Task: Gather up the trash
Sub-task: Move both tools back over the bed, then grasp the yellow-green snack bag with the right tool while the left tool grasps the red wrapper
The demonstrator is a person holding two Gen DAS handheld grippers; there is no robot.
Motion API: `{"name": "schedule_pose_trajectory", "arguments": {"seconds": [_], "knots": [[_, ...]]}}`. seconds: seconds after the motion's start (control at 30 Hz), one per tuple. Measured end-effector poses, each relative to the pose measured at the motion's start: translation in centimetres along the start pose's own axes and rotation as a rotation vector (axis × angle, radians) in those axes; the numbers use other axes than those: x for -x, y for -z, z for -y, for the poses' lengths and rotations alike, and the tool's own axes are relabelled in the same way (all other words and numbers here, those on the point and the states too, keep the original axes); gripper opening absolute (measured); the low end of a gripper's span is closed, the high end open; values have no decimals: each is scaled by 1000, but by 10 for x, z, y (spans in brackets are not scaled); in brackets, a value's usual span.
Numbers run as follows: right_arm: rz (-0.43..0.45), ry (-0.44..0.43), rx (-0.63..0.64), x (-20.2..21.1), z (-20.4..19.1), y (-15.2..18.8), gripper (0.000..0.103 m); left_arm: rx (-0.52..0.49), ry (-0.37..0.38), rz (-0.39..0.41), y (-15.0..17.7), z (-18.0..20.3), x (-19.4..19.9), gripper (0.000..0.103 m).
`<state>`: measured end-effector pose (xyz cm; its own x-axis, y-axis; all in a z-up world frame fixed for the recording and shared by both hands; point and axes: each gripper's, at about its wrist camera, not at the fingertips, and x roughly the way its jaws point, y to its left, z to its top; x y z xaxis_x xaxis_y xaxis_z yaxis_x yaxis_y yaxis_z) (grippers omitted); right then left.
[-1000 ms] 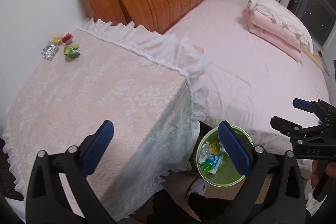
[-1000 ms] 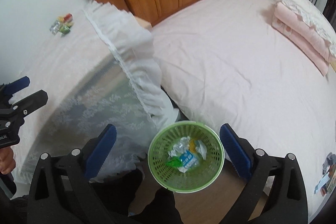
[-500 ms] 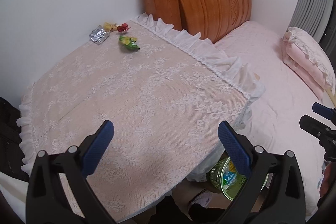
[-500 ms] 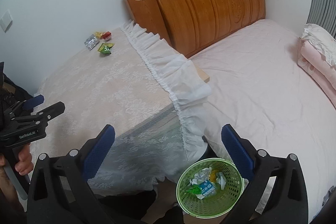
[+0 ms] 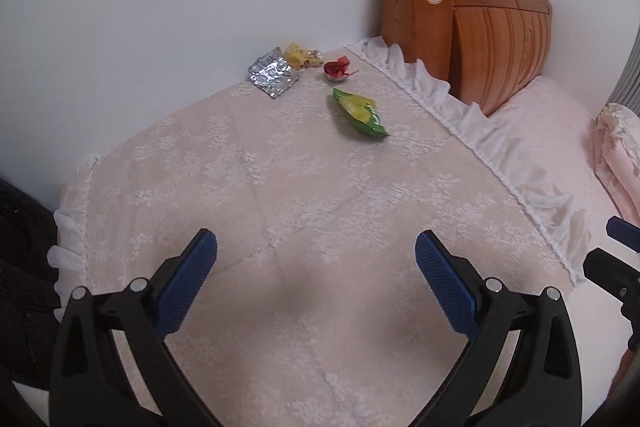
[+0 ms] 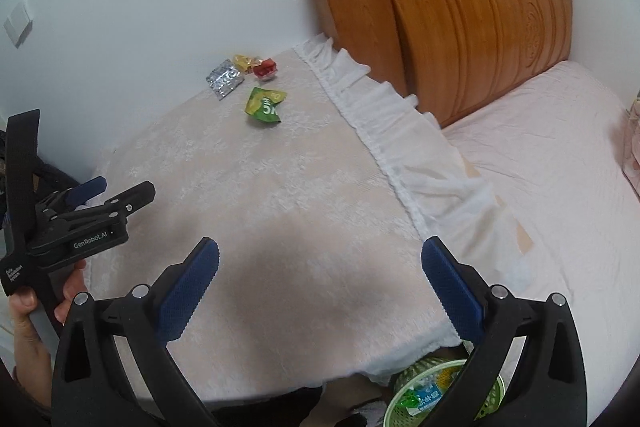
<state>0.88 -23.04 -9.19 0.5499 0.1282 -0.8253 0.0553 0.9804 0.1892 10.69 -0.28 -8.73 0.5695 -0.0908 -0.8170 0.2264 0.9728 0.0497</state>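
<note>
- While both jaws stand spread and empty, left gripper [image 5: 316,267] and right gripper [image 6: 320,267] hover over the near tablecloth [image 5: 280,207].
- Far off lie a green wrapper [image 5: 360,111], silver wrapper [image 5: 273,71], yellow wrapper [image 5: 298,55] and red wrapper [image 5: 337,69].

Swung from bin to table
My grippers now face the wrappers [image 5: 320,79] at 12 o'clock; basket [image 6: 444,393] slid to 5 o'clock.

A lace-covered table [image 5: 304,227] is carrying four wrappers near the wall: silver [image 5: 273,71], yellow [image 5: 298,55], red [image 5: 337,69], and green [image 5: 360,111] lying nearer.
</note>
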Motion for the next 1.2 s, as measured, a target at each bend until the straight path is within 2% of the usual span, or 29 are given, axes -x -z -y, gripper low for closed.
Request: {"name": "schedule_pose_trajectory", "arguments": {"seconds": [0.2,0.33,0.47,0.53,0.6,0.67,0.7,0.93,1.13,1.2], "knots": [[-53,-27,15,-100,-41,-64,101,24,-27,12,-41,-43,-50,95],[-84,-27,13,-165,-60,-101,98,33,-27,10,-57,-63,-76,95],[-159,9,33,-227,-79,-128,87,47,-19,-1,-64,-74,-91,95],[-177,28,43,-242,-83,-134,82,52,-15,-8,-66,-79,-96,95],[-201,47,60,-258,-88,-136,69,55,-11,-14,-68,-82,-101,95],[-192,79,87,-260,-91,-137,59,56,-8,-17,-70,-83,-105,95],[-194,82,91,-261,-91,-138,47,55,-5,-18,-72,-83,-106,95],[-150,54,51,-235,-75,-140,46,28,20,1,-88,-72,-115,95],[-110,65,4,-192,-51,-131,46,-24,84,24,-119,-38,-142,95],[-105,71,-17,-180,-42,-128,46,-60,82,50,-130,-22,-157,95]]}}
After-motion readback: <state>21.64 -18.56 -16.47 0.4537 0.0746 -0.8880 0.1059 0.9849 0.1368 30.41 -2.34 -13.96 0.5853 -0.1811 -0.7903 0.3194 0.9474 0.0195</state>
